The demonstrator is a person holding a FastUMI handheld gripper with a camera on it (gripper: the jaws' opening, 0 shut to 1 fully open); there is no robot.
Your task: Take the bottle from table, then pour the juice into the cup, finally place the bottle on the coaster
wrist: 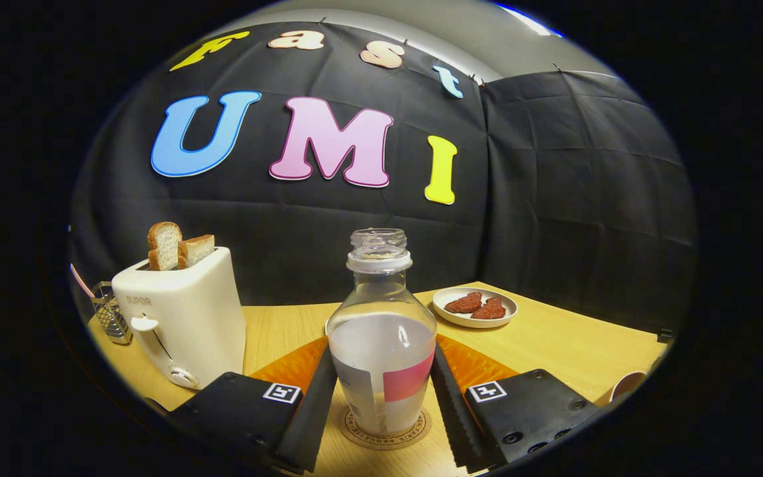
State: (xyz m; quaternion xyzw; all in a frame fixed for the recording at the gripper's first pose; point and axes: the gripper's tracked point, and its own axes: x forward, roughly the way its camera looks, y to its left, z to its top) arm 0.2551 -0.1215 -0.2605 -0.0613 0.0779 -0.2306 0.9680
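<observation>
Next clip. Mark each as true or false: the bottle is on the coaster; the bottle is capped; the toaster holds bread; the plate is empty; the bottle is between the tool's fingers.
1. The bottle stands on the coaster. True.
2. The bottle is capped. False: its mouth is open, no cap on it.
3. The toaster holds bread. True: two slices stick up from its slots.
4. The plate is empty. False: two dark reddish pieces lie on it.
5. The bottle is between the fingers of the tool. True: one finger stands close at each side; whether they press on it I cannot tell.
</observation>
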